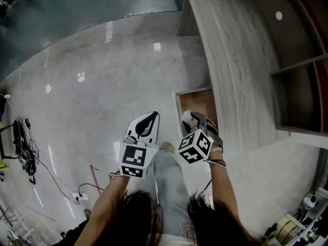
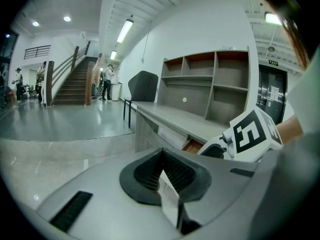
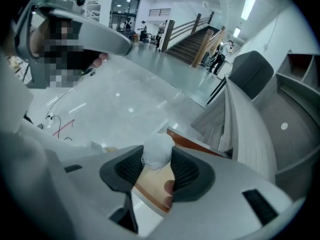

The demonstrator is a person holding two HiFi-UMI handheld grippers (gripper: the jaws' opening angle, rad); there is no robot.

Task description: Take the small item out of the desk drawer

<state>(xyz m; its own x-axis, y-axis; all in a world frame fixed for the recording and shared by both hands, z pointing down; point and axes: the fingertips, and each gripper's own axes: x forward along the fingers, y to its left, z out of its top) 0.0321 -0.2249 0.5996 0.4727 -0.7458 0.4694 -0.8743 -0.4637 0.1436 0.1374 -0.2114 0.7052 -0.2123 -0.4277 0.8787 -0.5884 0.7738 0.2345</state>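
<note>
Right claw (image 3: 158, 170) — clamped on white ball (image 3: 157, 153).

Grey tongs (image 1: 148, 118) with black-and-white marker cubes (image 1: 136, 160)

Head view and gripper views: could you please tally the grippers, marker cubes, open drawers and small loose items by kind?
Grey handheld grippers: 2, left gripper, right gripper
Black-and-white marker cubes: 2
Open wooden desk drawer: 1
Small white fluffy ball: 1, held by right gripper
Total: 6
</note>
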